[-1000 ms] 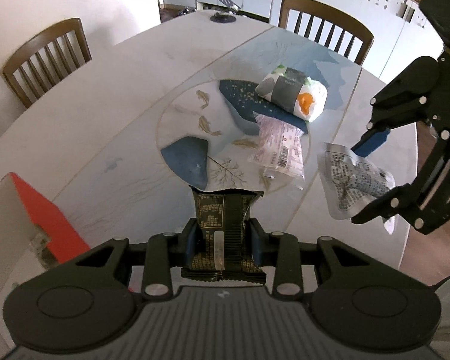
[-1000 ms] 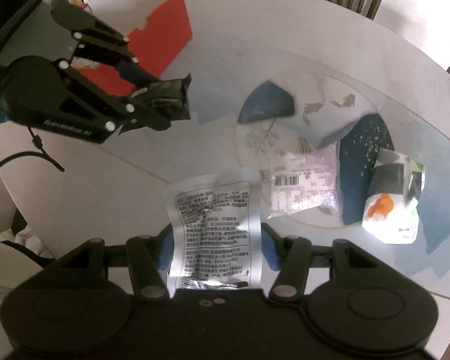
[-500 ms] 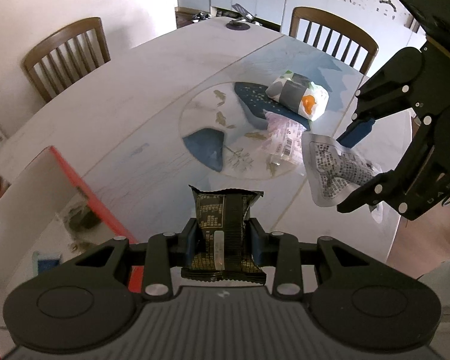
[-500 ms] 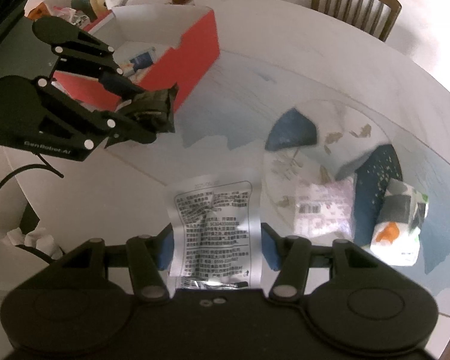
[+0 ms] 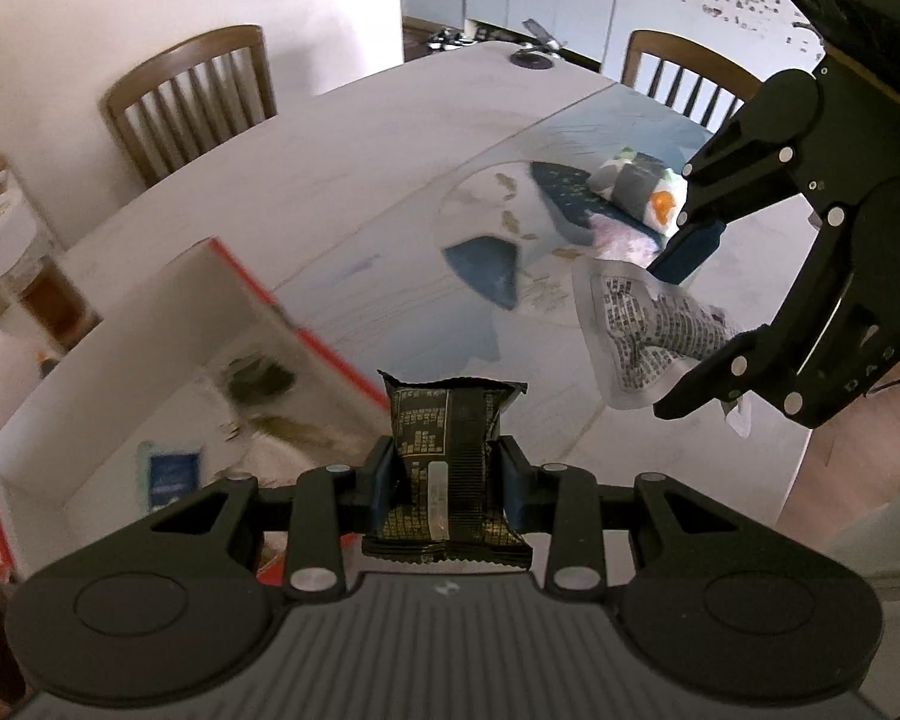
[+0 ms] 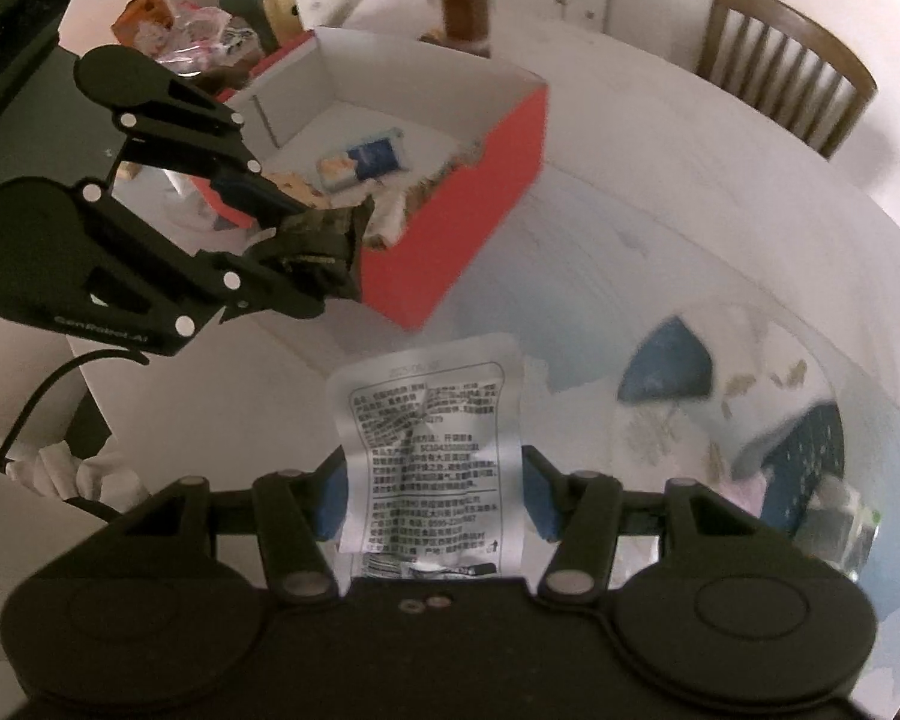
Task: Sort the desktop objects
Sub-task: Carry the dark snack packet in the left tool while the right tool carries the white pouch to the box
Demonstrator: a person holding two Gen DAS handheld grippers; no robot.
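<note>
**Two packets carried toward the box: drops and collisions are the risk**

The red box point(image 6: 450, 240), upper centre of the right-wrist view, already holds snacks. The right gripper point(image 6: 432, 492) clamps a silver sachet point(image 6: 426, 420); the left gripper point(image 5: 444, 480) pinches a black snack packet point(image 5: 444, 444). Crowded together, the grippers could collide, or a packet could land outside the box's wall.

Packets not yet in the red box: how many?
4. Dark packet in left tool, silver packet in right tool, pink packet and white-orange pack on the table; more may be hidden.
</note>
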